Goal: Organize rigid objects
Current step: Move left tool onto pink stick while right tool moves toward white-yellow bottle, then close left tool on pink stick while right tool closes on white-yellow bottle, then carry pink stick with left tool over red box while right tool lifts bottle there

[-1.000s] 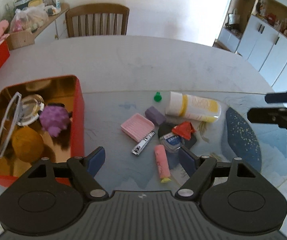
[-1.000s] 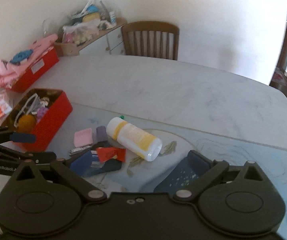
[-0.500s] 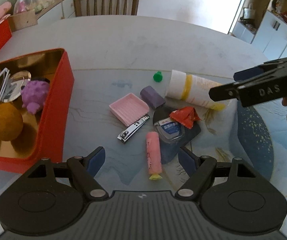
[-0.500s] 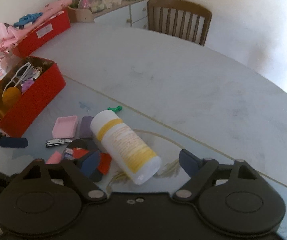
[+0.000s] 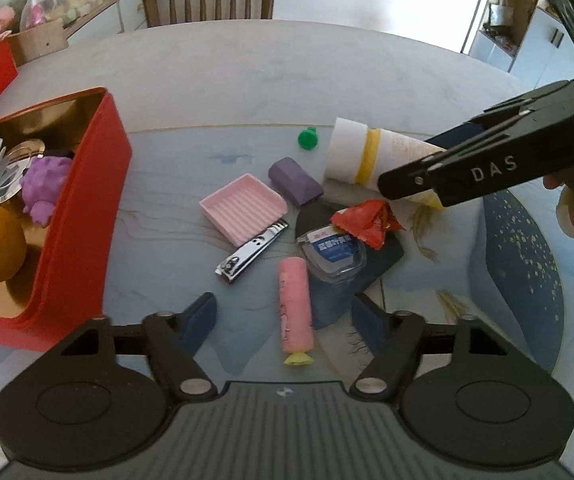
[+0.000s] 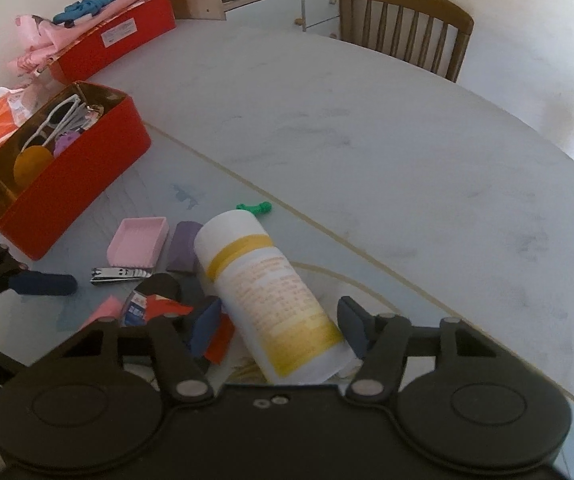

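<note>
A white bottle with a yellow band [image 6: 271,296] lies on its side on the table; it also shows in the left wrist view [image 5: 363,156]. My right gripper [image 6: 277,326] is open, its fingers on either side of the bottle's lower end, not closed on it. My left gripper [image 5: 285,318] is open and empty above a pink tube [image 5: 295,304]. Between them lie a nail clipper [image 5: 252,256], a pink tray [image 5: 244,208], a purple block [image 5: 295,181], a floss case [image 5: 333,254], a red wrapper [image 5: 367,220] and a green cap [image 5: 307,139].
A red tin [image 5: 83,216] at the left holds white glasses, a purple spiky ball and an orange ball. A second red box with pink cloth [image 6: 115,40] sits at the far left edge. A wooden chair [image 6: 405,26] stands behind the table.
My right gripper has moved down and forward, so the bottle's end now sits between its open fingers. My left gripper has moved a little closer to the pile.
</note>
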`<state>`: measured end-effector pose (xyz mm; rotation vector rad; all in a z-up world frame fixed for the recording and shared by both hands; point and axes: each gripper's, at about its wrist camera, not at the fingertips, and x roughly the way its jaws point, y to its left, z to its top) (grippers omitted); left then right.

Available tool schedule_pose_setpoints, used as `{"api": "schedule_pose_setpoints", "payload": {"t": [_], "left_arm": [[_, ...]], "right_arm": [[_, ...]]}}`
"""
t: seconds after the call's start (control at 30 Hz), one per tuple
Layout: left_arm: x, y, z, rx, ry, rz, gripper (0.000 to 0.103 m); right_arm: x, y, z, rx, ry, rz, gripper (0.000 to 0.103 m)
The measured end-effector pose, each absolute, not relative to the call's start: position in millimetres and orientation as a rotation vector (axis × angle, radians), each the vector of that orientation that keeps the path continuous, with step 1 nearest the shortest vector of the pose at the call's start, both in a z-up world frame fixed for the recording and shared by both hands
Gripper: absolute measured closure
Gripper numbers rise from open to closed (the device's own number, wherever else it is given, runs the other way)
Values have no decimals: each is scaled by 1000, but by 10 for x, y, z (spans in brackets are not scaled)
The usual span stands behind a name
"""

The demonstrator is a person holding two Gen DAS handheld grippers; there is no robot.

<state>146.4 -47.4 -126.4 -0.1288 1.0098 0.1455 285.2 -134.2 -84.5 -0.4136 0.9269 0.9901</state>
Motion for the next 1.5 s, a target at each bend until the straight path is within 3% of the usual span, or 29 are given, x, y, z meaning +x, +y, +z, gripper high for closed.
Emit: {"api": "schedule_pose_setpoints", "payload": {"t": [0.1,0.23,0.4,1.5], "left_arm": [[1467,-503,-1253,-116,1004,149,46],[1465,-527,-1228,-108,1000,146,71],[1466,-591,-1212,-79,1002,137,85],[1233,-328,-998,-231,961,136,87]], "right_arm": [[2845,-1341,-835,-405,925,1002,47],[2833,-1363,-824,-381,923,1006,54],[2781,-1390,-800,-362,910,976,58],[1958,-2138,-420,-123,887,807,60]]}}
